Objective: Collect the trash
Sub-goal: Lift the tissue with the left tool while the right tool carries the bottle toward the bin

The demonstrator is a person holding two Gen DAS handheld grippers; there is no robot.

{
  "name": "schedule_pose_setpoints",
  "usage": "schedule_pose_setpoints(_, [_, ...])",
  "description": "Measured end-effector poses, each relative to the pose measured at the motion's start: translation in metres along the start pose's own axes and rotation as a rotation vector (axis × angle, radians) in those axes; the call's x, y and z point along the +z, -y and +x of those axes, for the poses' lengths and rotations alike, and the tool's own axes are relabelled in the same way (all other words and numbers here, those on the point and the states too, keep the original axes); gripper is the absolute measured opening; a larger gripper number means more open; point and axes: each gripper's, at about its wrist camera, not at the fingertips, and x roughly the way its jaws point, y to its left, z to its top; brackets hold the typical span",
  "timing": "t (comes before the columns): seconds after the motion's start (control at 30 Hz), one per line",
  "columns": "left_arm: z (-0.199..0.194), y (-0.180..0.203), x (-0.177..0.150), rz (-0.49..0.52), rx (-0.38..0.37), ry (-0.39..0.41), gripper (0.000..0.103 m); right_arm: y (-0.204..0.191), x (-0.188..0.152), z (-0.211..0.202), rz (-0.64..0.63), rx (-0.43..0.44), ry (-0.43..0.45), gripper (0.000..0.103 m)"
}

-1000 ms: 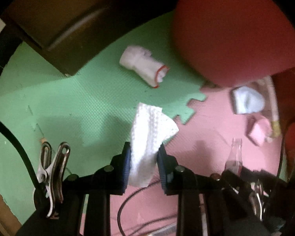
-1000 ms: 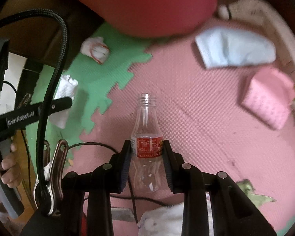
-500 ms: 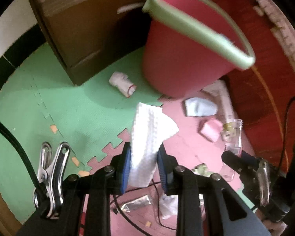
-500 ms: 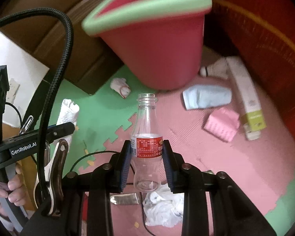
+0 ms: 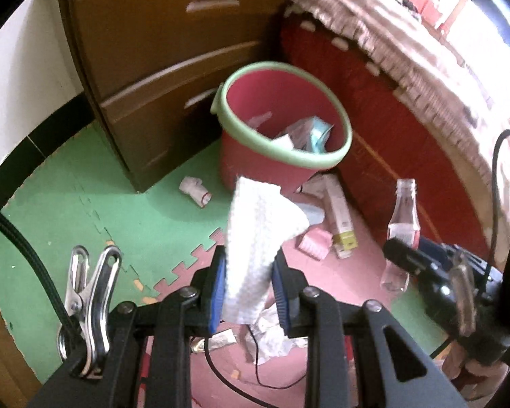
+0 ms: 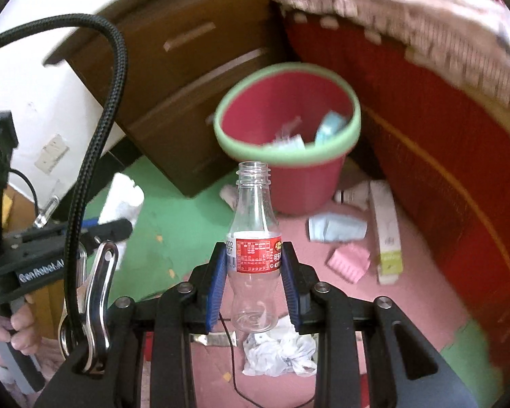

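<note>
My left gripper is shut on a white paper towel that sticks up between its blue pads. My right gripper is shut on a clear plastic bottle with a red label, held upright by its waist. The same bottle shows at the right of the left wrist view. Ahead and below stands a red bin with a green rim, with some trash inside. Both grippers hang high above the floor, short of the bin.
Loose trash lies on the green and pink foam mat: a crumpled cup, a long white box, a light blue packet, a pink item, crumpled paper. A brown drawer cabinet stands behind the bin, a red bed side at right.
Both grippers have risen well above the floor with the towel and bottle held. The bin, first seen from its side, now shows its open top and contents.
</note>
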Motion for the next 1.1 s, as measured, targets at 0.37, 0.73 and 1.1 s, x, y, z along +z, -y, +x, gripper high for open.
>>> schedule_pose_setpoints(0.37, [-0.026, 0.017, 0.05, -0.023, -0.052, 0.089, 0.026, -0.004, 0.067, -0.034, -0.005, 0.034, 0.101, 0.032])
schedule_pose_setpoints(0.73, [0.018, 0.042, 0.104, -0.053, -0.092, 0.142, 0.026, 0.016, 0.088, -0.008, -0.036, -0.034, 0.17, 0.032])
schedule_pose_setpoints(1.1, [0.066, 0.042, 0.125, -0.041, -0.103, 0.051, 0.026, 0.043, 0.108, 0.02, 0.065, 0.008, 0.164, 0.032])
